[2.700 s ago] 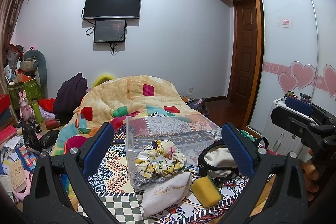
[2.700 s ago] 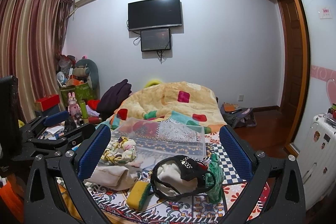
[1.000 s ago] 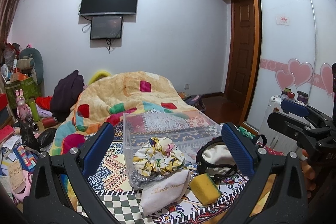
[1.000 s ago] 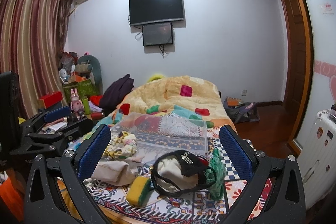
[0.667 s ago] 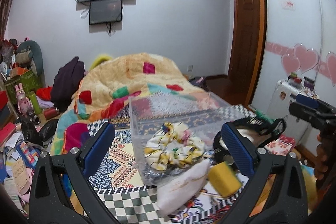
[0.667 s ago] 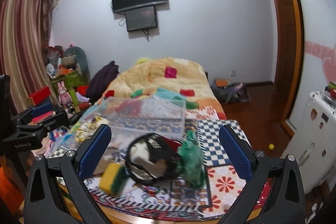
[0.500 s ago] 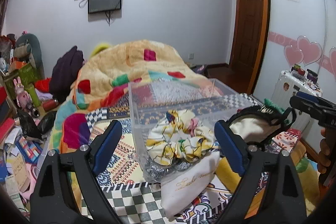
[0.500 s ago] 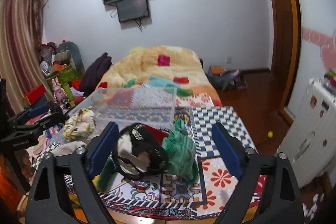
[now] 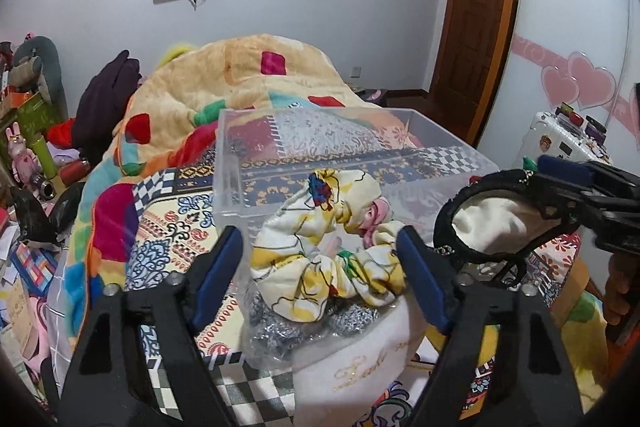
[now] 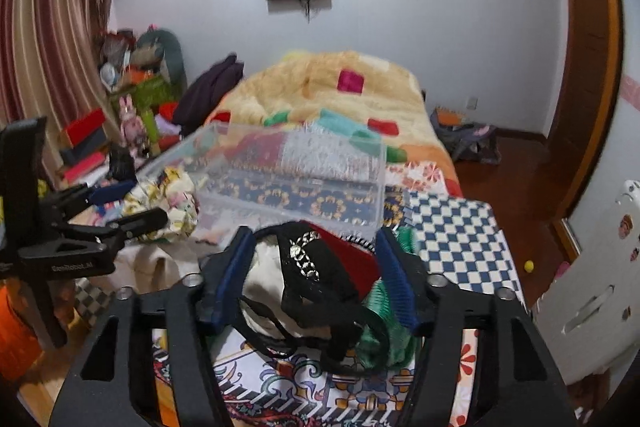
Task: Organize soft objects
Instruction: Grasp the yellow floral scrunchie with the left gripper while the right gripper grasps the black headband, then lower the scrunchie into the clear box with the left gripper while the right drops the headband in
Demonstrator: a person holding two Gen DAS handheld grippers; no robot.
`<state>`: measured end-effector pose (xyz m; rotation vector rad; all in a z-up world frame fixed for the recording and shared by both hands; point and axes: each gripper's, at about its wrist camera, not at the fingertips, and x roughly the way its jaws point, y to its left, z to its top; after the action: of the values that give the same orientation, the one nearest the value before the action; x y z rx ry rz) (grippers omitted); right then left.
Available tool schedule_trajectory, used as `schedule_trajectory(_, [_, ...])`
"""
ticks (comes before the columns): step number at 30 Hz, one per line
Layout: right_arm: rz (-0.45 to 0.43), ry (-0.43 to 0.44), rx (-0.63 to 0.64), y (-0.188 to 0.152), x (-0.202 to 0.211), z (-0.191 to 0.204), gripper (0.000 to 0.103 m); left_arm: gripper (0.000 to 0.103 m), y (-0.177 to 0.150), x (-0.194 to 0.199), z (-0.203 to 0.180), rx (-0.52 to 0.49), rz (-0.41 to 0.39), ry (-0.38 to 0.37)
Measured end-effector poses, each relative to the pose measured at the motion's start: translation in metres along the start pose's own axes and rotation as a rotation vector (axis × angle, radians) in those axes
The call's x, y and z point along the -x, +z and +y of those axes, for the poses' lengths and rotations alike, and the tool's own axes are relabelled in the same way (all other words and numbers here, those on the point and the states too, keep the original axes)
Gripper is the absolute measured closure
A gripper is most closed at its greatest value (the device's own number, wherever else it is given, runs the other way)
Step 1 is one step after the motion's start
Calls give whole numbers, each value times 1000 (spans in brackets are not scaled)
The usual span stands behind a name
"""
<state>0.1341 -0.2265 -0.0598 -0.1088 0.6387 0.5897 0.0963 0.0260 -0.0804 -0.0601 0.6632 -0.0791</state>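
Note:
A clear plastic box [image 9: 304, 163] stands on the patterned bed cover. A yellow floral scrunchie [image 9: 332, 251] lies against its near wall, over a silver mesh pad [image 9: 304, 323] and a white pouch [image 9: 360, 363]. My left gripper [image 9: 320, 267] is open, its blue pads on either side of the scrunchie. My right gripper [image 10: 316, 267] is open around a black and cream cap [image 10: 304, 275], with a green cloth [image 10: 384, 327] by its right pad. The cap also shows in the left wrist view [image 9: 492, 223].
A yellow blanket [image 9: 248, 75] is heaped on the bed behind the box [image 10: 296, 175]. Clutter and boxes [image 10: 88, 143] stand at the left by the curtain. A white suitcase [image 10: 600, 287] stands at the right. A wooden door [image 9: 480, 19] is at the back right.
Both grippers have moved forward and down to the pile. Their jaws have narrowed, the left around the scrunchie and the right around the cap.

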Motion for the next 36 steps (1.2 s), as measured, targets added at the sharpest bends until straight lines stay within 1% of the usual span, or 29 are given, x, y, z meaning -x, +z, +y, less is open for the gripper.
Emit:
schedule_trajectory(1, [24,7,1,-1,-5,0,59,35,-2,-1,0,-2,6,-10])
schedule_trajectory(2, [41,15,1,-2,-8,-1,67,42,-3,-2,1,-2,12,-18])
schedule_trajectory(3, [57,27,1,-4,-11,-1,70,47,-4,-3,1,-1,17,-25])
schedule_trajectory(5, [76,43,3,-8,-14,2,79,53,-7,-4,2,5,23,-39])
schedule_trajectory(6, [81,46,8,-10,-14,4,81,57,-7,-4,4,8,23,-42])
schedule_trajectory(7, [82,46,15,-11,-14,7,84,58,-8,-4,4,11,22,-40])
schedule_trajectory(8, [82,51,20,-12,-13,9,89,62,-9,-3,5,12,20,-37])
schedule_trajectory(9, [79,64,21,-13,-12,11,90,67,-10,-1,6,12,17,-35])
schedule_trajectory(13, [51,108,29,-10,-7,21,91,76,-11,6,8,16,2,-39])
schedule_trajectory(16, [28,157,33,-4,-1,29,91,90,-8,14,10,23,-21,-43])
schedule_trajectory(17, [17,163,39,-2,2,31,91,92,-6,16,11,24,-28,-45])
schedule_trajectory(22, [-49,178,52,12,10,43,91,95,5,32,12,24,-85,-48])
schedule_trajectory(29, [-138,167,38,36,16,43,92,95,23,47,9,-3,-149,-36])
schedule_trajectory(34, [-187,150,7,51,15,37,92,95,42,48,11,-9,-179,-37])
schedule_trajectory(36, [-198,138,-3,56,12,35,92,95,50,45,12,-10,-193,-25])
